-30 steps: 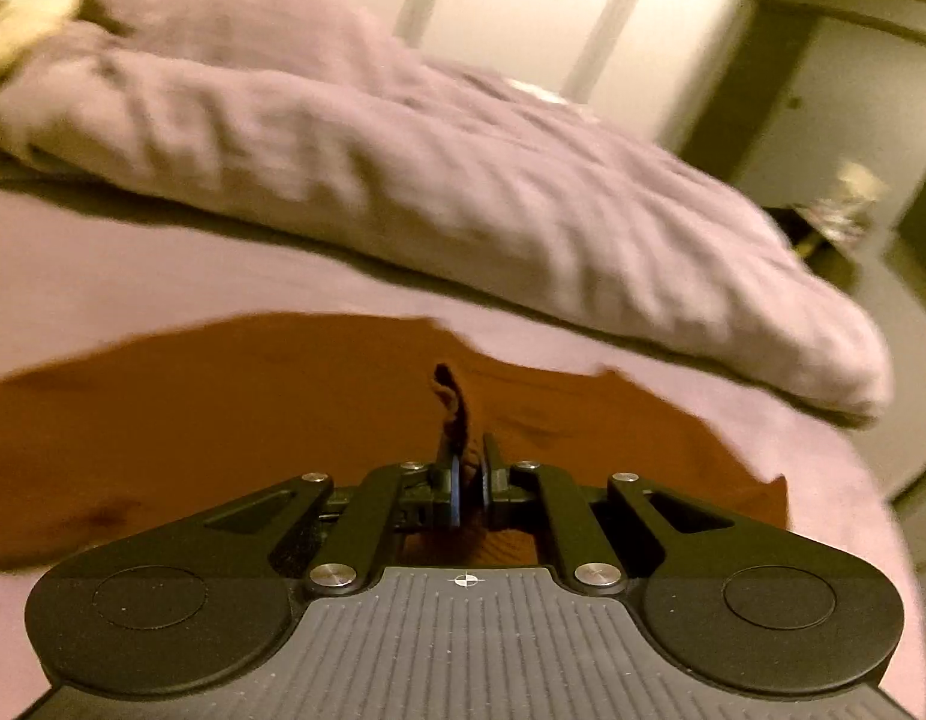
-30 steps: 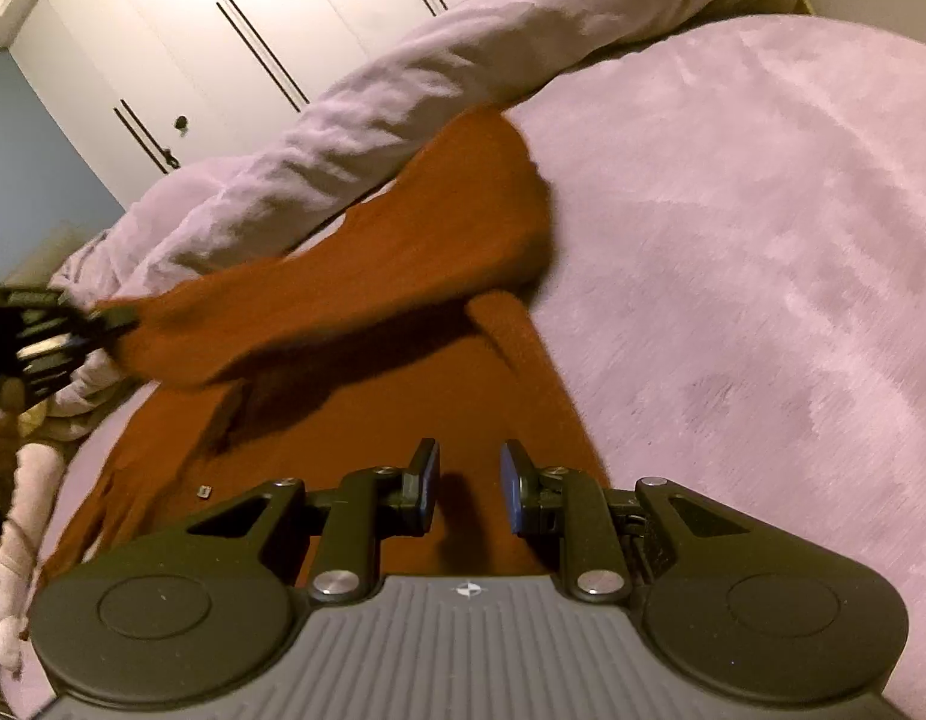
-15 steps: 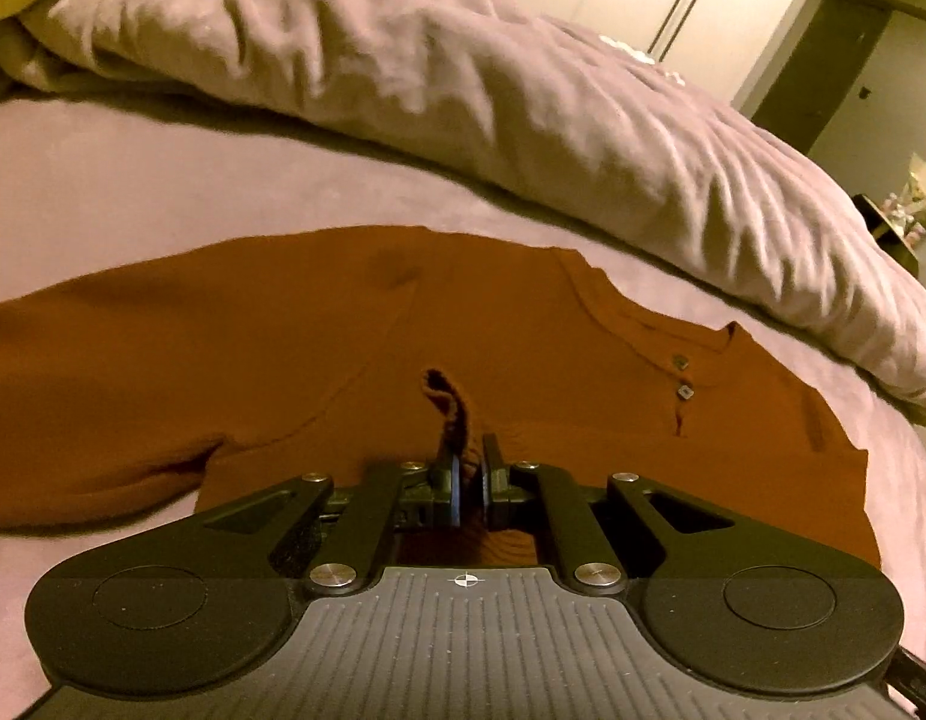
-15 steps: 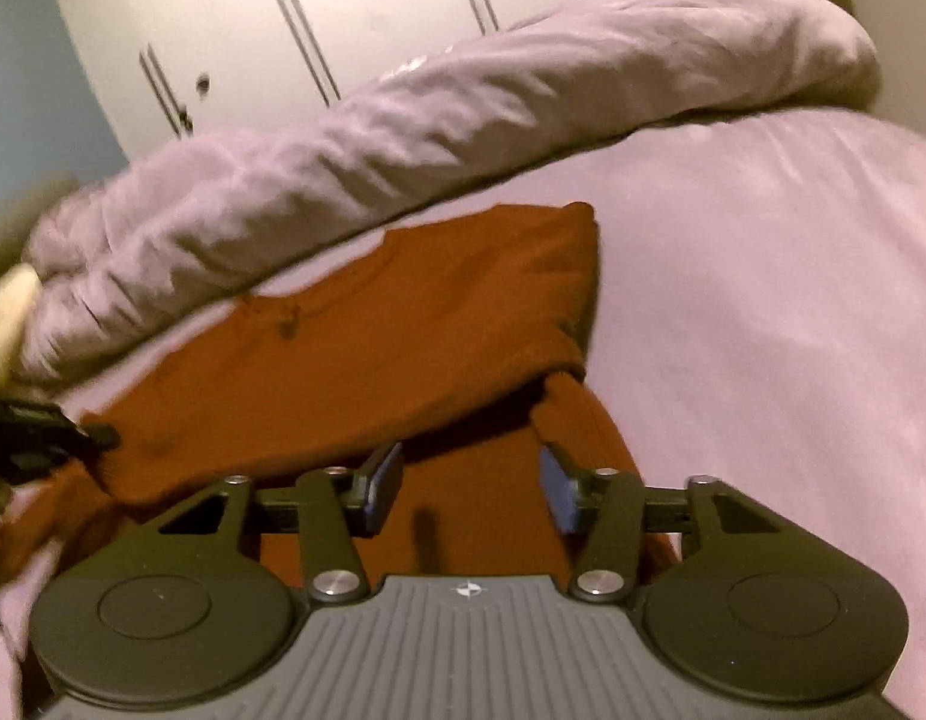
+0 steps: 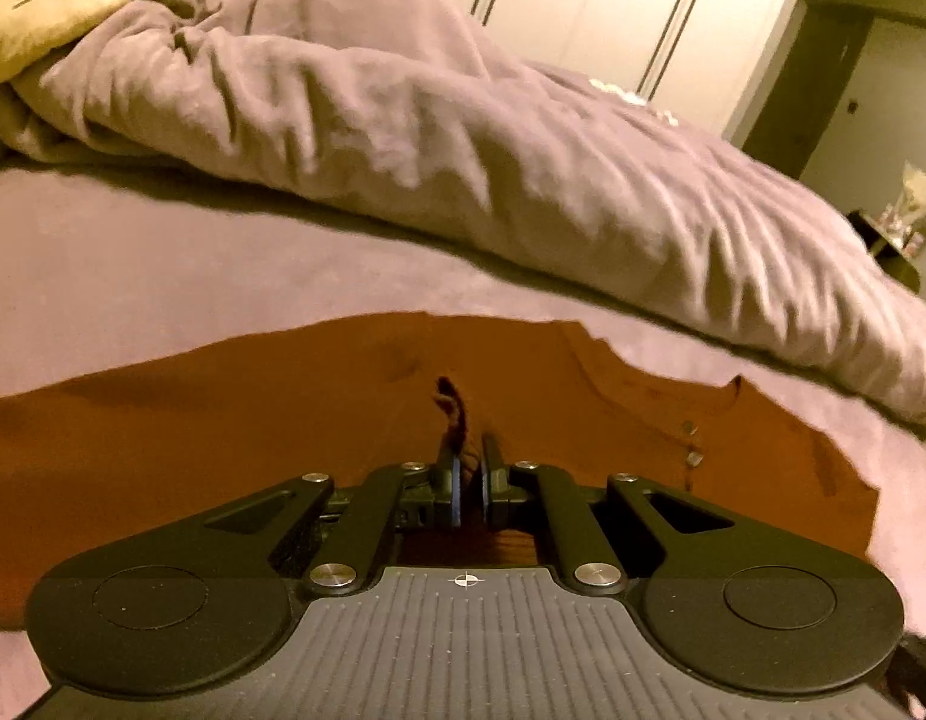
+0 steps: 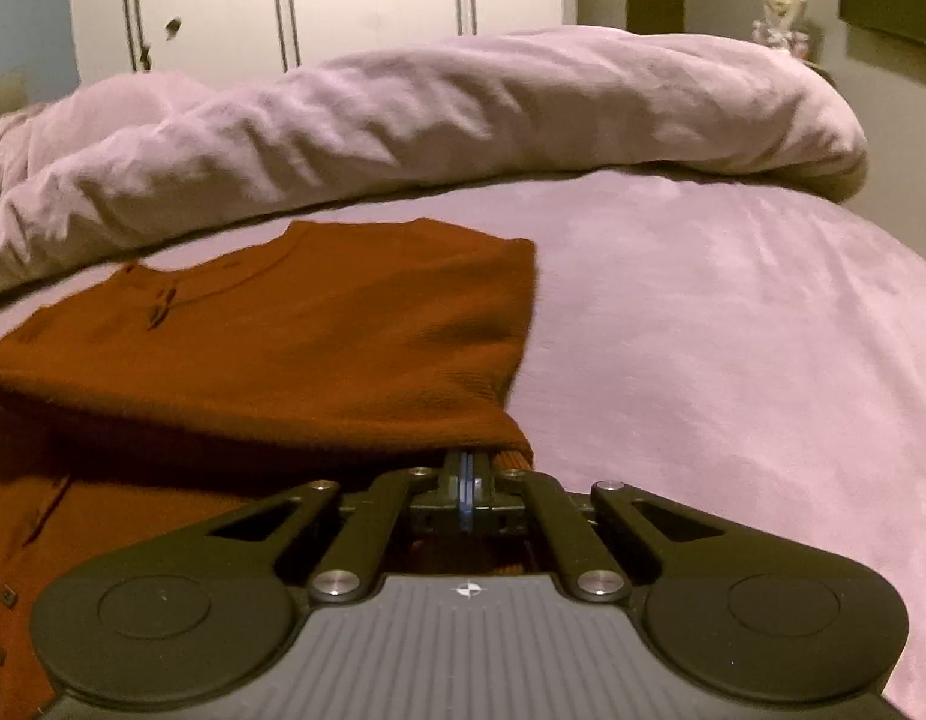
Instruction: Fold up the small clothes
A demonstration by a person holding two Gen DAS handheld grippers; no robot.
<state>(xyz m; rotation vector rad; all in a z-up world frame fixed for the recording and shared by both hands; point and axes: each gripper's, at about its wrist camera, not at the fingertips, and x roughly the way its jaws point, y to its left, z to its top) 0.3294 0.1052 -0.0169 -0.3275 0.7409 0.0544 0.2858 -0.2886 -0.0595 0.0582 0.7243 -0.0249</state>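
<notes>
Lilac bed (image 6: 733,330) carries your rust shirt (image 6: 295,336), its top half now folded over. Your left hand-held gripper (image 5: 468,474) stays clenched on a cloth tuft; your right hand-held gripper (image 6: 468,477) has just snapped together, seemingly pinching the fold's edge.

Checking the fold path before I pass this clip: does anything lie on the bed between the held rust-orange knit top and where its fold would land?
Nothing visible does. The rust-orange knit top lies on the bare mauve bed sheet; the crumpled mauve duvet sits behind it, apart from the garment.
</notes>
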